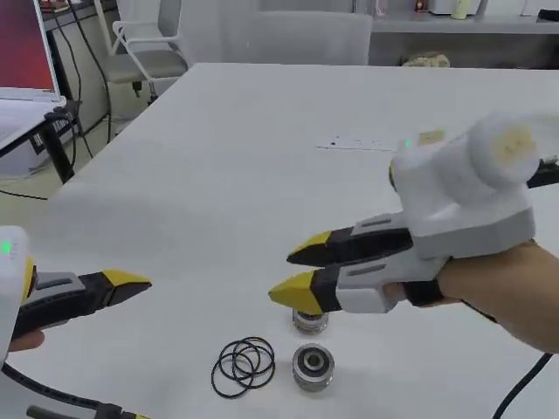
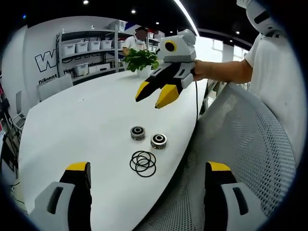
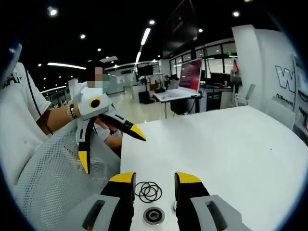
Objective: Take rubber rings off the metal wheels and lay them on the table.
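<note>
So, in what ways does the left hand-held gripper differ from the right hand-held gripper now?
Jaw gap: the left hand-held gripper has its jaws spread wide; the right hand-held gripper has a narrower gap.
Place: the right hand-held gripper hangs just above the metal wheels; the left hand-held gripper is off to the side of them.
Shared: both are open, hold nothing, and have yellow tips.

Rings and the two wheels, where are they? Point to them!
rings (image 1: 245,363), head view, middle of the black pile.
near wheel (image 1: 313,364), head view, its top face.
far wheel (image 1: 309,323), head view, its side.
</note>
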`<state>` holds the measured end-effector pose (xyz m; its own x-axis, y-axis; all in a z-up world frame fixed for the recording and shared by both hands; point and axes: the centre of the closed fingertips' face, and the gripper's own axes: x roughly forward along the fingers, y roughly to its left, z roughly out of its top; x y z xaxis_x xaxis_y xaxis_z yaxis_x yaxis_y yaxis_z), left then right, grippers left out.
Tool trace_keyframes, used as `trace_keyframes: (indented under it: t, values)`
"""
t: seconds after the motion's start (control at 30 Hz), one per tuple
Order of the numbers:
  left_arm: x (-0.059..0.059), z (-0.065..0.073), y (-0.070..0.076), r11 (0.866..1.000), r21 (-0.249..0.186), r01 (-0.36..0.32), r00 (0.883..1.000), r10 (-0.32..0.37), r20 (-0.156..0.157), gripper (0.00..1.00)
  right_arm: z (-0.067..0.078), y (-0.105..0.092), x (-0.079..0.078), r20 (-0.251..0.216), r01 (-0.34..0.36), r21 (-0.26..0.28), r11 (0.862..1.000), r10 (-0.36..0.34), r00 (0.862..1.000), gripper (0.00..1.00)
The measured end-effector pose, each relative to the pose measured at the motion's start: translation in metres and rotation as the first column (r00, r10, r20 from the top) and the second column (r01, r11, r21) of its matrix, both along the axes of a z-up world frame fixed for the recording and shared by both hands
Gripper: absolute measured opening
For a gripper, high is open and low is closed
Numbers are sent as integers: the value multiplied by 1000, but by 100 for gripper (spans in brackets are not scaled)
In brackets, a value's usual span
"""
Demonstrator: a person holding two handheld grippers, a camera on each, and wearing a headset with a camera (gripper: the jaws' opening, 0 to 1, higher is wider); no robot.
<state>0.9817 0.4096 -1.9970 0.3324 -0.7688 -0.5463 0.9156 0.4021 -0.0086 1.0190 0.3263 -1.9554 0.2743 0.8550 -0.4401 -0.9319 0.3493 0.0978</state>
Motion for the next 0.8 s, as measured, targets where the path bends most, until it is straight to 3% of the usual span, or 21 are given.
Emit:
trace_keyframes:
  t: [0.2, 0.37, 0.47, 0.6, 0.77, 0.8]
  values:
    - [-1, 2, -1, 1000, -13, 6, 1000, -6, 3, 97, 0, -24, -16, 66, -7, -71, 997, 12, 998, 48]
    - [-1, 3, -1, 1000, -19, 8, 1000, -8, 6, 98, -6, -42, -28, 83, 16, -99, 995, -8, 997, 66]
    - [-1, 3, -2, 1000, -19, 12, 1000, -11, 8, 98, -8, -51, -31, 68, 49, -81, 996, -44, 997, 74]
    - [-2, 2, -2, 1000, -27, 10, 1000, -10, -1, 98, -23, -73, -40, 56, 109, -111, 988, -103, 993, 84]
    - [-1, 3, -3, 999, -40, 1, 1000, -1, 0, 97, -36, -97, -44, 10, 202, -113, 973, -202, 979, 94]
    - [-1, 3, -3, 999, -43, 0, 1000, 0, -2, 97, -38, -103, -44, -6, 238, -102, 966, -240, 971, 95]
